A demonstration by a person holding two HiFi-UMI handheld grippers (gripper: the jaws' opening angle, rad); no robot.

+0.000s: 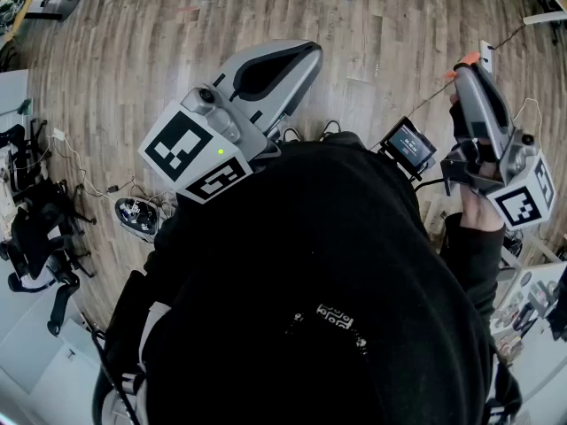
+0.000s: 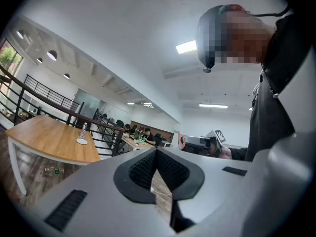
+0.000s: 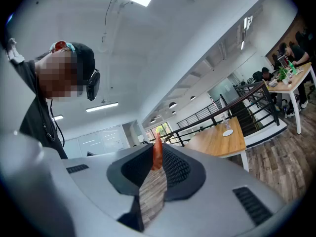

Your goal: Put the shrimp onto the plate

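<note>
Wood floor (image 1: 106, 51) fills the top of the head view, open ahead of both grippers, with white furniture legs only at the top edge. Left edge is crowded: one black chair (image 1: 35, 237), cables, one small device (image 1: 137, 218) on the floor. Left gripper (image 2: 155, 150) is level, jaws pressed together, nothing between them. Centre: person's black top (image 1: 310, 308) blocks everything below. One small screen (image 1: 408, 145) sits just right of it. Right gripper (image 3: 157, 146) is near the right edge, level, jaws clamped on one orange shrimp (image 3: 157, 154), its tip poking up past the pads; the shrimp is in the air, on no surface. Lower right edge is cluttered, items too small to tell. Gripper views show one wooden table (image 3: 216, 142) beside a black railing (image 3: 202, 115), well apart from both grippers. One bottle (image 3: 226, 123) and one white plate (image 3: 227, 133) stand close together on it, with the rest of the top free. A few people sit at a far desk (image 3: 289, 78).
</note>
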